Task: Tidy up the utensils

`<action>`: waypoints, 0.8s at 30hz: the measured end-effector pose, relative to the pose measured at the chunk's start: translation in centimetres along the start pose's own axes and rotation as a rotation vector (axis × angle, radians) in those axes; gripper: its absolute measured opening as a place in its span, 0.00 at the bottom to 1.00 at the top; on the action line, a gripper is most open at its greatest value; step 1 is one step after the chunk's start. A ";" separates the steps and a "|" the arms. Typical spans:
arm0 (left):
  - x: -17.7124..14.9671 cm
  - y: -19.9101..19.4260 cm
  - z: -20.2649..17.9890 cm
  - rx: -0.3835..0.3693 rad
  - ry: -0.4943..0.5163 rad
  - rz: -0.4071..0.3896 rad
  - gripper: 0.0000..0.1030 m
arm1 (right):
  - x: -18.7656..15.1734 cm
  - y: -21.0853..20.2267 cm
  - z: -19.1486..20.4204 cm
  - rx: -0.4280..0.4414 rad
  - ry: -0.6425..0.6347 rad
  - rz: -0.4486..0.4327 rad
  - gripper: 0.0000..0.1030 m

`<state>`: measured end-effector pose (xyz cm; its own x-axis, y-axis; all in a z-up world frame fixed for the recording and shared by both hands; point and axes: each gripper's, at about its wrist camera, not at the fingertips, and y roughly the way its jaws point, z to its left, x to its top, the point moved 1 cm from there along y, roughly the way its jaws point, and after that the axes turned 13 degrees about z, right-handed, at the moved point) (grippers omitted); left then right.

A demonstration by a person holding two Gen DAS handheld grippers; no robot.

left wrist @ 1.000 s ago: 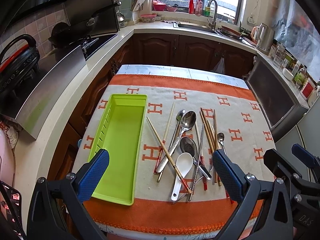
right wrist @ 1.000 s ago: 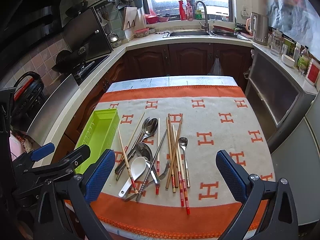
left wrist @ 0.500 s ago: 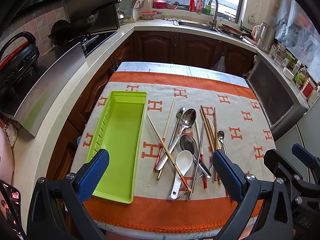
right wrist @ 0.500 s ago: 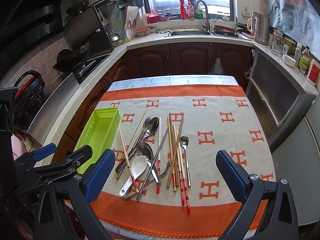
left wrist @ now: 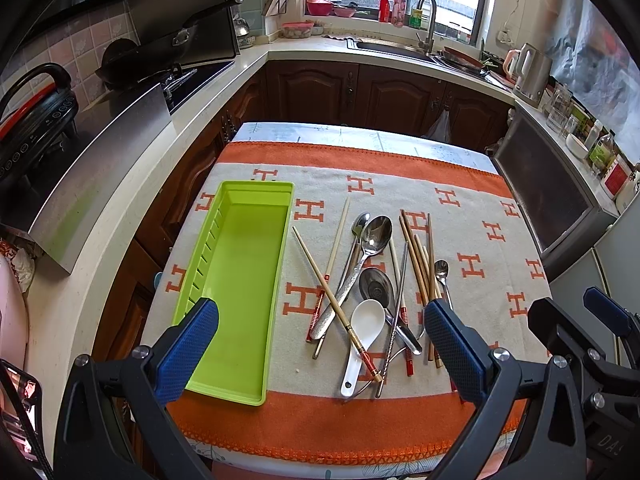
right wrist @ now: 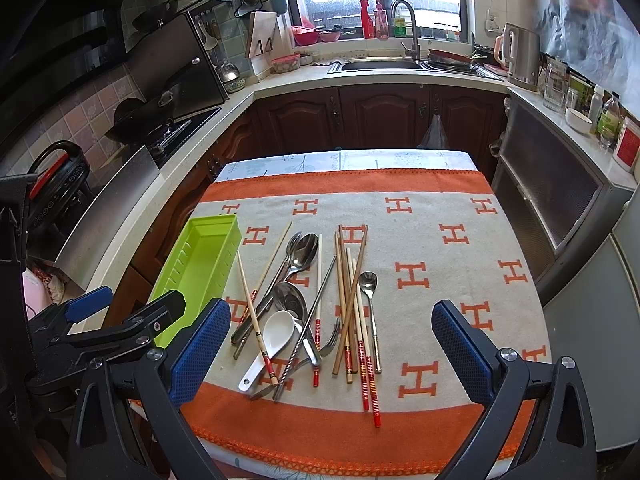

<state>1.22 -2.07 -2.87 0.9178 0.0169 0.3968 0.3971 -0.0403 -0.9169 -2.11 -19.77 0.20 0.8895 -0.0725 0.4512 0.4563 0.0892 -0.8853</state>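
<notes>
Both the left gripper point(left wrist: 320, 344) and right gripper point(right wrist: 332, 344) hovered with fingers spread, empty. Beyond them lay one green tray point(left wrist: 240, 280), one white spoon point(left wrist: 362, 336), four metal spoons and several chopsticks point(right wrist: 350, 296).

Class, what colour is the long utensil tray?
Lime green tray, shown best in the left wrist view.
</notes>
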 end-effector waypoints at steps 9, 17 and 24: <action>-0.1 0.0 0.1 -0.001 0.000 0.002 0.99 | 0.0 0.0 0.0 0.002 0.001 0.002 0.99; -0.6 0.1 0.0 0.000 0.003 0.012 0.99 | 0.0 0.0 -0.1 0.003 0.002 0.003 0.99; -0.3 0.4 -0.3 0.002 0.006 0.032 0.99 | -0.9 0.6 0.4 0.008 0.008 0.016 0.99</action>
<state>1.06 -2.36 -3.35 0.9301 0.0098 0.3671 0.3672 -0.0390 -0.9293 -2.61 -19.30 -0.72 0.8963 -0.0792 0.4364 0.4427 0.0981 -0.8913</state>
